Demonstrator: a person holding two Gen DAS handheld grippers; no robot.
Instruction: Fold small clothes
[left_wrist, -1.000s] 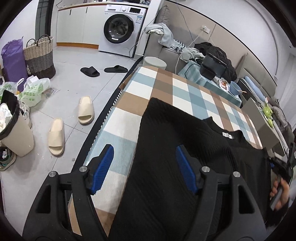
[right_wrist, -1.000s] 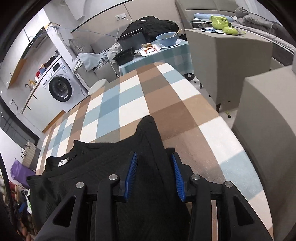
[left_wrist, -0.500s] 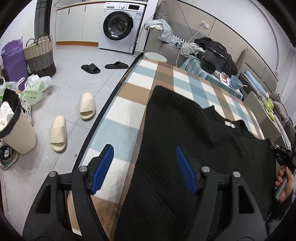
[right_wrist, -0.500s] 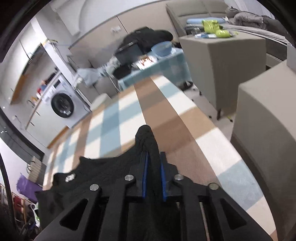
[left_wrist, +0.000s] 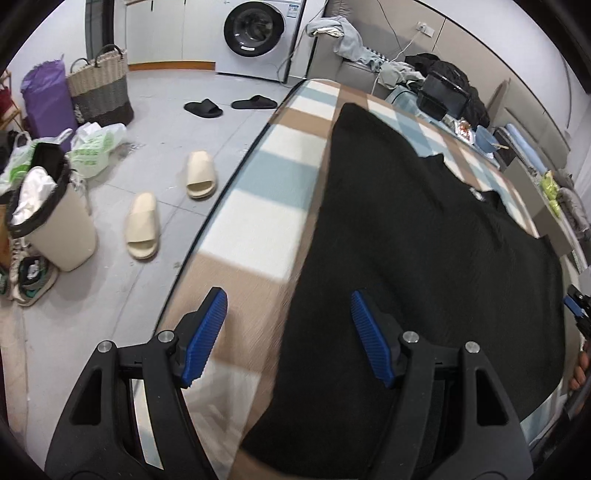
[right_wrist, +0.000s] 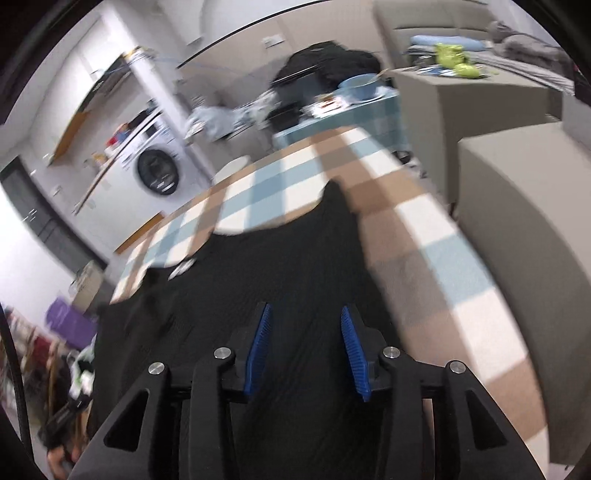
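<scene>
Ribbed blue fingers (left_wrist: 207, 332) of the left gripper (left_wrist: 288, 336) stand spread over the black ribbed-knit sweater (left_wrist: 424, 258), lying flat on the brown-blue checked table (left_wrist: 266, 206); the right gripper (right_wrist: 306, 350) has just opened, gripping nothing.

Two wrist fisheyes, both close above one checked table

The left wrist view looks steeply down along its fingers from the table's left edge (left_wrist: 240, 192), taking in the floor and washing machine (left_wrist: 255, 29). The right wrist view, blurred, faces the far sofa wall from the opposite side. Both share the black garment (left_wrist: 424, 240) (right_wrist: 295, 266) and the washing machine (right_wrist: 157, 171).
</scene>
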